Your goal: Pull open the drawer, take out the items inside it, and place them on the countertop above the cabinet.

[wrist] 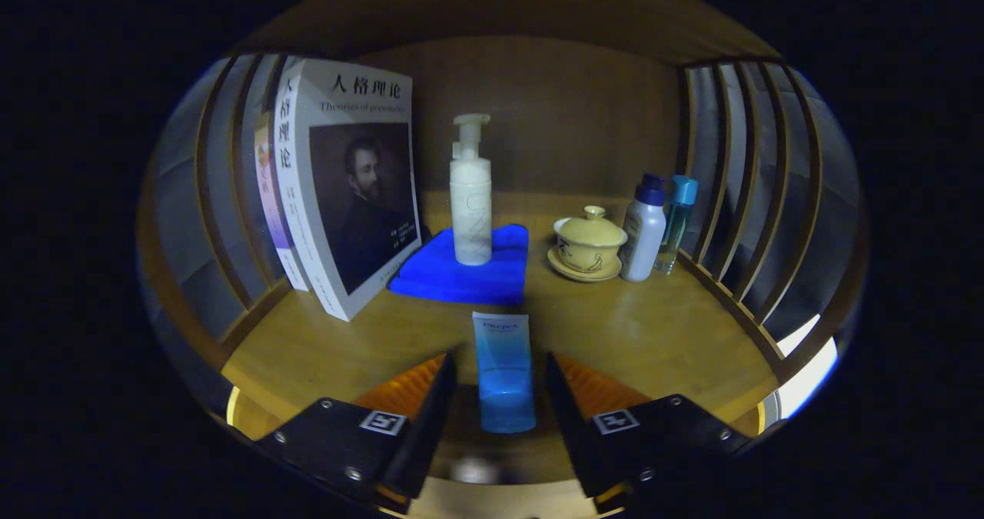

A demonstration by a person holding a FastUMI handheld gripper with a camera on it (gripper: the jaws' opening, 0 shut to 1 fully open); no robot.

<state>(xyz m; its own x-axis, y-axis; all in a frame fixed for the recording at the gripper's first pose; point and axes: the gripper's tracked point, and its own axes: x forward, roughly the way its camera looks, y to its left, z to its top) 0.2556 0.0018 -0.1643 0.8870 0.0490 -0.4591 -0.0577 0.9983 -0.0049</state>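
placing: blue tube lies on the countertop, between the fingers
gripper: fingers spread, clear of its sides
advice: back straight out, avoiding the blue cloth

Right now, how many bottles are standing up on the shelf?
3: a white pump bottle on the blue cloth, and a white bottle beside a teal bottle right of the lidded cup. The gripper stands open around a blue tube.

Rear books largely hidden behind front book
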